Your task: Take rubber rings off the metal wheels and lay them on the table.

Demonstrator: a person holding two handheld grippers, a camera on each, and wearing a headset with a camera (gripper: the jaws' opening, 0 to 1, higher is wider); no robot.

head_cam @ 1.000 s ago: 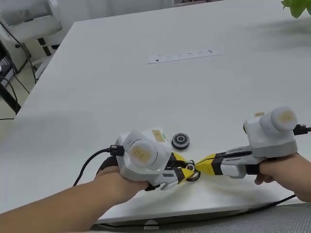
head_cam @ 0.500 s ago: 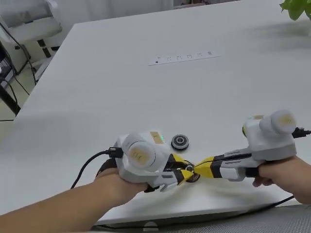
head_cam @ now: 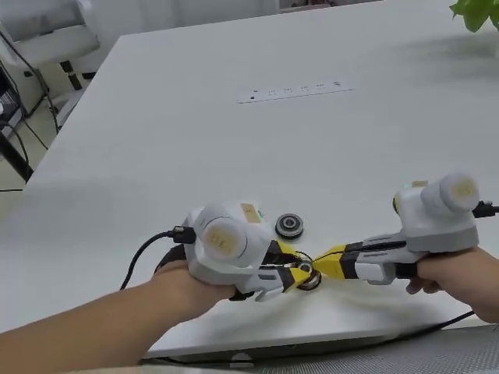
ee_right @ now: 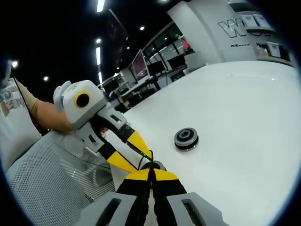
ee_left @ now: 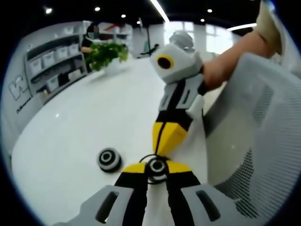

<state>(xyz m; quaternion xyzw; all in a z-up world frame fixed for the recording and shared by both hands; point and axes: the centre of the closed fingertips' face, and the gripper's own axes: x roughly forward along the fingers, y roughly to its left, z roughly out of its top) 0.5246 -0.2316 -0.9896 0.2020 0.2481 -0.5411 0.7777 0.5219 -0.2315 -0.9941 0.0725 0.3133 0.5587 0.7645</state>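
Observation:
A small metal wheel is held just above the white table, close to its near edge. My left gripper is shut on this wheel with its yellow tips on either side. Opposite it, my right gripper is shut, its tips pinching the thin black rubber ring at the wheel's rim. The two grippers meet tip to tip. A second wheel with its black ring on lies flat on the table just beyond them.
A flush socket strip sits far back on the table. Green plant leaves show at the far right corner. A black cable trails from the left gripper. A mesh chair is beside the near table edge.
Both grippers stay joined at the held wheel. The left one has rolled slightly and edged a little to the right. The wheel on the table has not moved.

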